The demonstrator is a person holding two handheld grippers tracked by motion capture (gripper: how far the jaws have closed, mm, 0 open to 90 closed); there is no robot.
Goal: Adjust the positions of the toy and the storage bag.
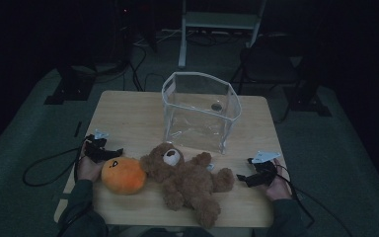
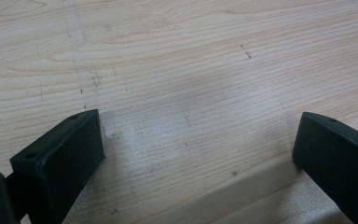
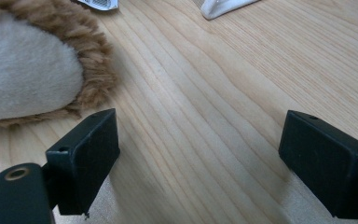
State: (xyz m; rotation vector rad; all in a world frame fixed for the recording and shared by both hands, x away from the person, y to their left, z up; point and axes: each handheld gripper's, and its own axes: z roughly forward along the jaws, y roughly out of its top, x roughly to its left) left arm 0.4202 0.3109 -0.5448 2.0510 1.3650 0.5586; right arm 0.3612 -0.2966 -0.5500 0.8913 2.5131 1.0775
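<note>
A brown teddy bear [image 1: 187,180] lies on its back in the middle of the wooden table [image 1: 128,113]. An orange round plush toy [image 1: 123,175] rests against its head on the left. Behind them stands a clear plastic bag [image 1: 200,111] with a white rim, open at the top. My left gripper [image 1: 109,152] rests at the table's left edge beside the orange plush; its jaws stand wide open over bare wood [image 2: 186,93]. My right gripper [image 1: 244,177] sits at the right edge, open, with the bear's pale-soled foot [image 3: 23,74] just beyond its left jaw.
A white stand [image 1: 217,22] and dark chair legs [image 1: 266,69] are on the floor behind the table. Black cables [image 1: 44,170] trail from both grippers off the table's sides. A white tag [image 3: 98,3] and the bag's white rim [image 3: 223,7] lie ahead of the right gripper.
</note>
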